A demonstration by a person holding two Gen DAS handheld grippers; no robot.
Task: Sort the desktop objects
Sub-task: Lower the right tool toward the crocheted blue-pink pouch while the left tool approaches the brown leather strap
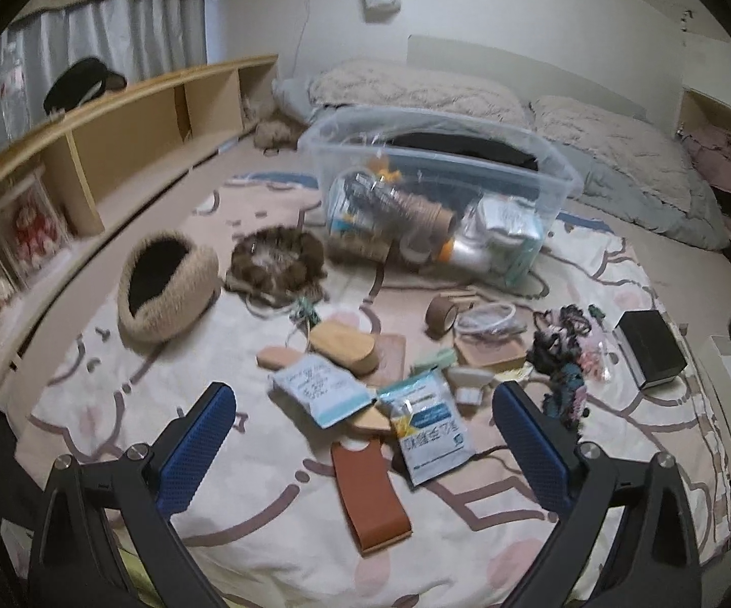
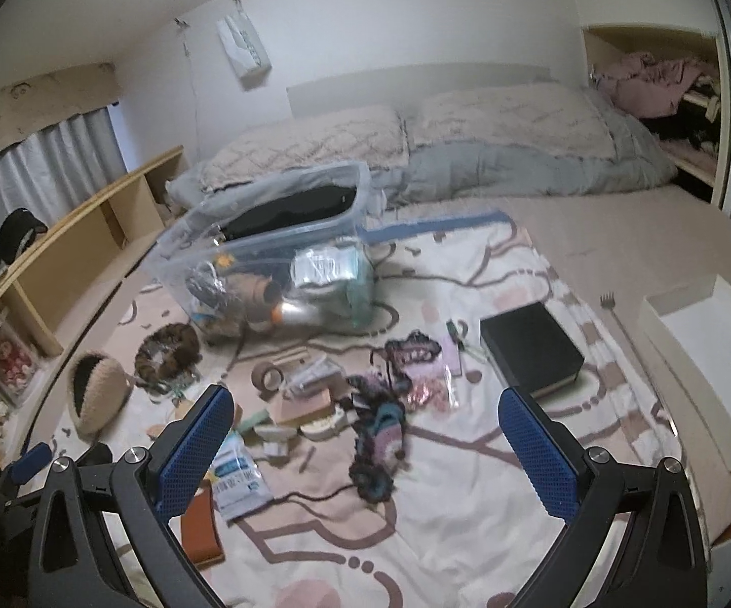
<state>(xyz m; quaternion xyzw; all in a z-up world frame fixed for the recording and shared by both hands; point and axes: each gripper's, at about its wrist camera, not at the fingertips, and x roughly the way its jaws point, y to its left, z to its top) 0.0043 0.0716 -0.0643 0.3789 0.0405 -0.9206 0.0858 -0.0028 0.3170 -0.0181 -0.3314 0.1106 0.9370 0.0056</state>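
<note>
Loose items lie scattered on a patterned blanket [image 1: 492, 532] on a bed. My left gripper [image 1: 365, 405] stands open above two white-and-blue packets [image 1: 431, 435] and a brown leather case [image 1: 368, 496]. A roll of brown tape [image 1: 441, 311], wooden pieces [image 1: 345, 349], a dark tangled fabric [image 1: 563, 349] and a black box [image 1: 651, 349] lie beyond. A clear plastic bin [image 1: 441, 187] with several items inside stands further back. My right gripper [image 2: 365, 410] is open above the dark tangled fabric [image 2: 380, 435], with the black box [image 2: 532, 349] to its right and the bin [image 2: 274, 258] behind.
A furry beige hat [image 1: 165, 289] and a brown furry piece [image 1: 279, 261] lie left of the pile. A wooden shelf [image 1: 112, 131] runs along the left. Pillows [image 2: 507, 116] and a grey duvet [image 2: 532, 167] sit at the back. A white tray [image 2: 704, 354] lies at the right edge.
</note>
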